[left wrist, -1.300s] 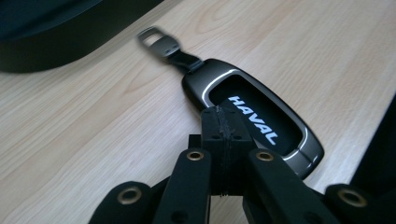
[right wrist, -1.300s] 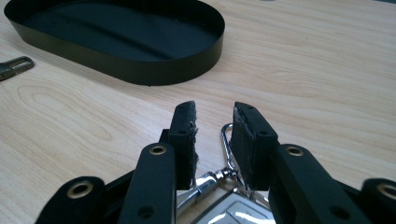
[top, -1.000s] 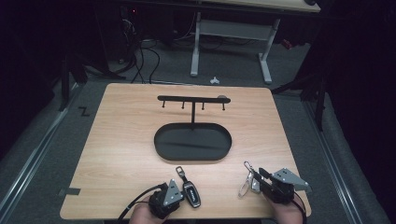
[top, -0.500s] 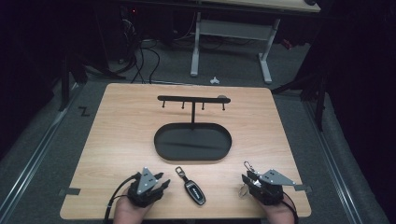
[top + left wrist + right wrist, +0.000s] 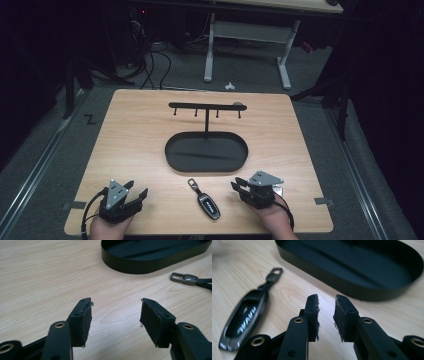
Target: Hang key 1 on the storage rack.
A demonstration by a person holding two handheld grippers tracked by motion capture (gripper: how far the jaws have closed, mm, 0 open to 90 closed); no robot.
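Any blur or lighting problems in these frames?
High view: table lit, surroundings nearly black. Right gripper view: key fob motion-smeared, tray soft, pads sharp. Left gripper view: wood grain sharp, tray and metal clip slightly soft.

The left gripper [image 5: 116,312], just opened, holds nothing above the table [image 5: 50,272].

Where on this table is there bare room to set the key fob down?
Bare wood spans the table left of the oval tray, and right of it. The near edge is crowded: left gripper, key fob, right gripper.
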